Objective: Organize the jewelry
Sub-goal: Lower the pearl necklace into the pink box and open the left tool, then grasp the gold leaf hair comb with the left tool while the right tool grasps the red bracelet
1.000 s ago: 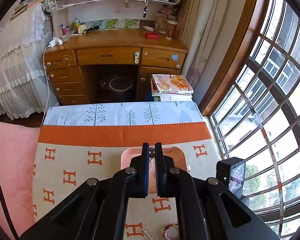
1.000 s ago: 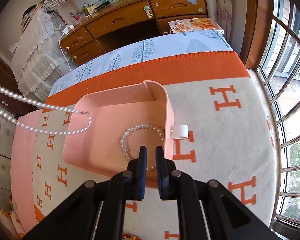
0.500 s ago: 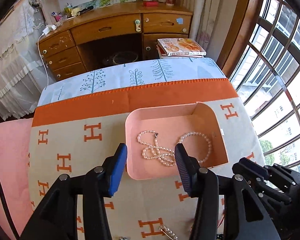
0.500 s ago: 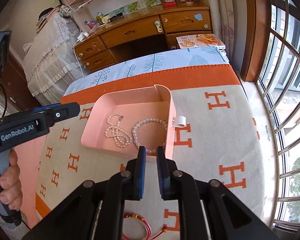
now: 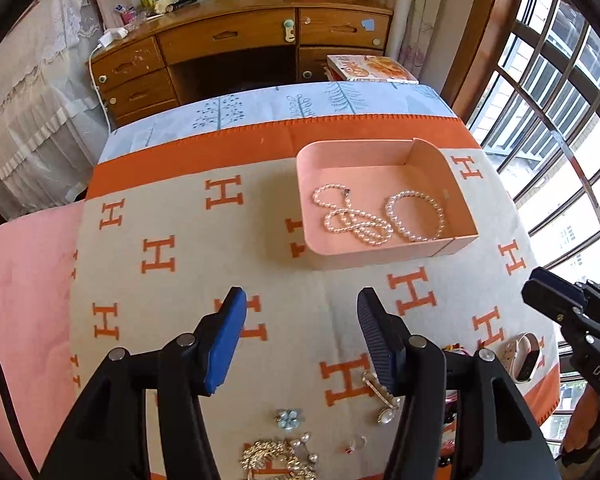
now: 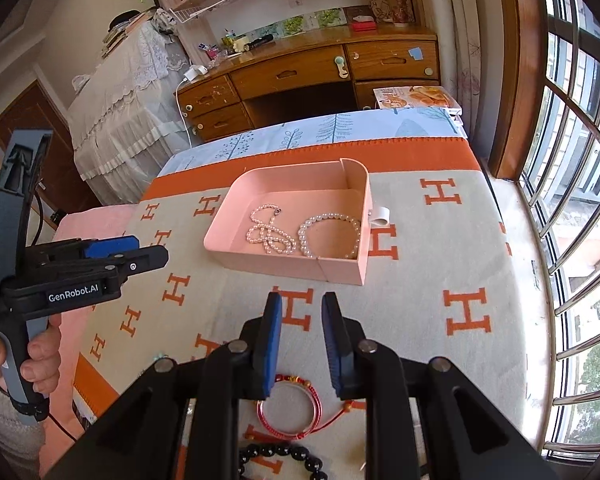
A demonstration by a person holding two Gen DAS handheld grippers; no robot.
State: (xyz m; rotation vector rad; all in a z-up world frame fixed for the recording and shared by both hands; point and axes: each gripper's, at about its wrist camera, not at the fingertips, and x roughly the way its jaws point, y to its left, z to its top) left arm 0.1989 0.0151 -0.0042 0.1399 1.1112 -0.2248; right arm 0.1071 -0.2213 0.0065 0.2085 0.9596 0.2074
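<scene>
A pink tray [image 5: 312, 248] [image 6: 228, 254] sits on the orange-and-beige H blanket. It holds a pearl necklace [image 5: 350, 216] [image 6: 268, 228] in a heap and a pearl bracelet [image 5: 416, 216] [image 6: 328, 236]. My left gripper [image 5: 300, 320] [image 6: 140, 250] is open and empty, in front of the tray. My right gripper [image 6: 298, 324] [image 5: 540, 292] is open and empty above a red string bracelet [image 6: 290, 412]. A black bead bracelet [image 6: 280, 458], a gold brooch [image 5: 276, 458], a small flower piece [image 5: 288, 418], a watch [image 5: 382, 398] and a band [image 5: 524, 354] lie near the blanket's front edge.
A wooden desk [image 5: 236, 40] [image 6: 320, 68] stands beyond the bed. A window with bars [image 6: 572, 200] runs along the right. A magazine [image 5: 372, 68] lies by the desk. A white-covered piece of furniture [image 6: 116, 120] stands at the left.
The left gripper let the pearl necklace drop into the tray, opened wide and drew back toward the front. The right gripper opened and drew back over the red bracelet.
</scene>
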